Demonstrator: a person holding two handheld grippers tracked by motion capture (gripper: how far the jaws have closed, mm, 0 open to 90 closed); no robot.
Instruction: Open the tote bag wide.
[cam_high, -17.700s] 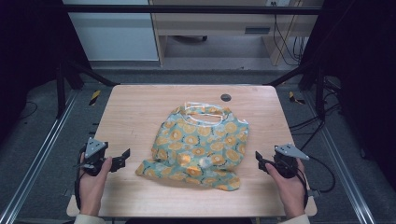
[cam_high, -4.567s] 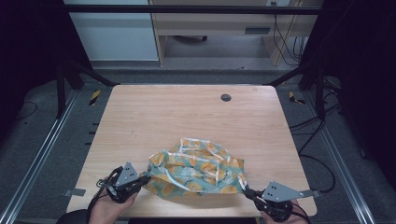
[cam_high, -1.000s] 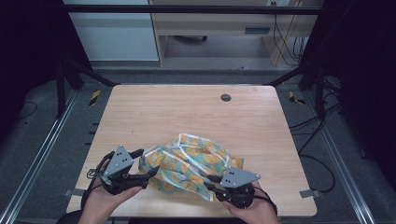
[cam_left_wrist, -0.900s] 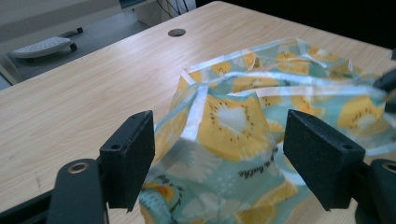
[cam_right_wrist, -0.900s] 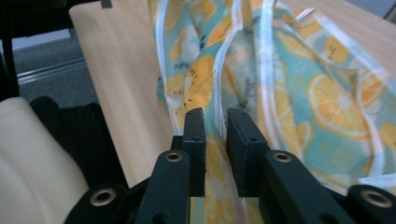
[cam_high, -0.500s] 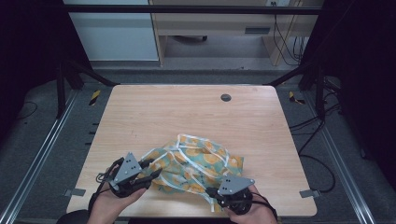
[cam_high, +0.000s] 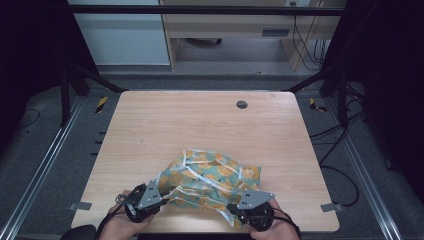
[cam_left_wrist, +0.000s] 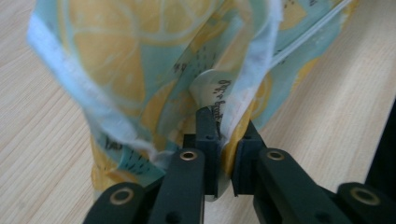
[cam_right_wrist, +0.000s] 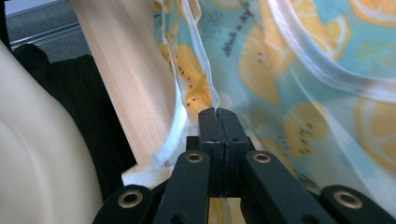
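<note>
Both tongs, left (cam_high: 159, 196) and right (cam_high: 235, 210), pinch the cloth (cam_high: 212, 175), now dragged nearer the desk (cam_high: 200, 125) edge, probably mid-fold.

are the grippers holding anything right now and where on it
Both hold the fruit-print cloth. The left gripper pinches a bunched fold at its near-left corner; the right gripper is shut on a thin edge at its near-right corner.
</note>
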